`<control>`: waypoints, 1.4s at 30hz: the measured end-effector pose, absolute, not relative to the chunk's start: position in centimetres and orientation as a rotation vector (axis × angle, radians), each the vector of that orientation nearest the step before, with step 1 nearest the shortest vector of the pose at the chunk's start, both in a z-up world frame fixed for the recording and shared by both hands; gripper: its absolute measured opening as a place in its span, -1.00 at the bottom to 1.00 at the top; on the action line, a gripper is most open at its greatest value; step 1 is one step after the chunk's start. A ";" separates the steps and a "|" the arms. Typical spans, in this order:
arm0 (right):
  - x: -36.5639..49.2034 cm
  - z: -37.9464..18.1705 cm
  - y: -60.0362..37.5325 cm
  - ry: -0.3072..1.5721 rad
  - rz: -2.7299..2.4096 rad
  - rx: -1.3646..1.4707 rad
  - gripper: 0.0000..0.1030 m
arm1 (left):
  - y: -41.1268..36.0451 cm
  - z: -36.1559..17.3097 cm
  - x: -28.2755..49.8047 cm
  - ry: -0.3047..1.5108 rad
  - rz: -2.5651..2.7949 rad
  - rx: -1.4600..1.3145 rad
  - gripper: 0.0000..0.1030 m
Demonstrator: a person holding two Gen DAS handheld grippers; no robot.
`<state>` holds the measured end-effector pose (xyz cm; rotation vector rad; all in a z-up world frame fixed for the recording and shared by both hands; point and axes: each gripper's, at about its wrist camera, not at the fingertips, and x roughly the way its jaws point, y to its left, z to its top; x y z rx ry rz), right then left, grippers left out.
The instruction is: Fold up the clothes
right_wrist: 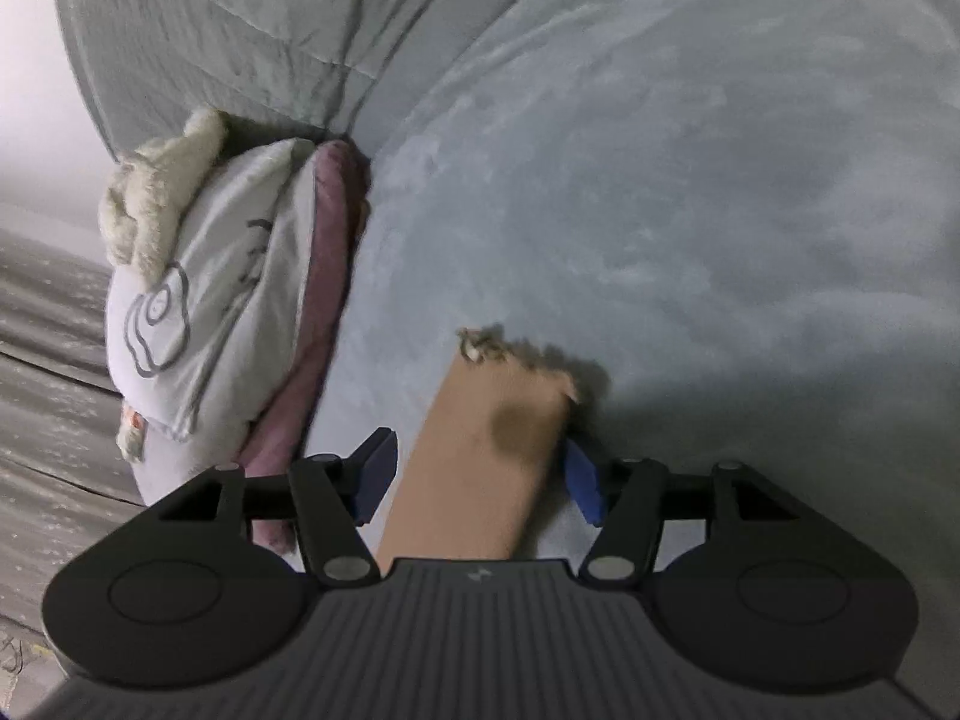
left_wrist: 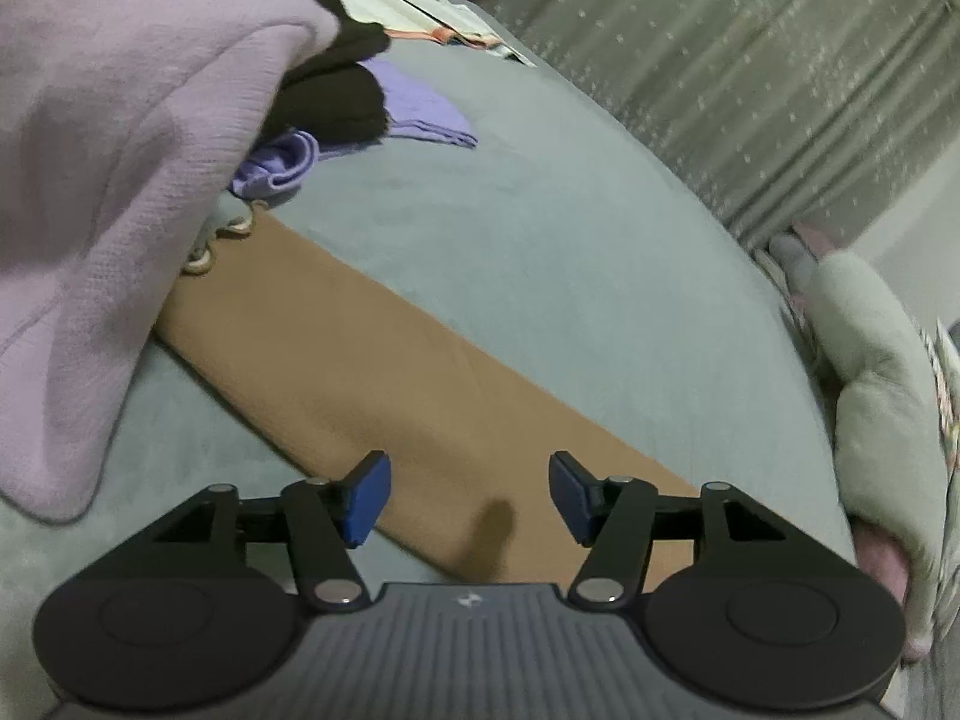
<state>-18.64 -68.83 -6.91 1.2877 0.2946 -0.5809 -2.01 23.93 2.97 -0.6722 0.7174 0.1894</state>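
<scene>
Flat on a grey-green bed cover (left_wrist: 540,228) lies a tan garment (left_wrist: 384,396), folded into a long narrow strip that runs diagonally across the left wrist view, from beside the left claw (left_wrist: 470,495) up toward a pile of other clothes. At its far end a trim of small cream loops (left_wrist: 223,234) shows. Both blue pads (left_wrist: 367,498) of the left claw stand apart above the near end of the strip, with nothing pinched between them. From the right wrist view, the same tan garment (right_wrist: 480,456) reaches up between the fingers of the right claw (right_wrist: 480,477), ending in a frayed cream trim (right_wrist: 480,345); this claw is also apart, and its right blue pad (right_wrist: 585,483) sits just beside the fabric edge, though whether it touches cannot be told. Beyond the strip in the left view, a large pale lilac knit (left_wrist: 120,180) hangs blurred in the upper left, close to the camera. Behind it lie a dark brown garment (left_wrist: 342,96) and a purple garment (left_wrist: 414,108), heaped together on the bed cover. Farther back sit some white papers or fabric with an orange edge (left_wrist: 420,6). A pale curtain with small dots (left_wrist: 750,90) hangs on the right. In the right view, a white pillow with a grey drawn pattern (right_wrist: 198,300) rests against a pink cushion (right_wrist: 324,276) at the bed's edge, with a fluffy cream item (right_wrist: 162,180) on top and a quilted grey blanket (right_wrist: 240,30) behind.
</scene>
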 end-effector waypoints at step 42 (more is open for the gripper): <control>-13.1 5.6 -14.6 0.370 0.462 -0.052 -0.80 | 27.4 4.4 -6.1 0.696 0.311 -0.654 -0.86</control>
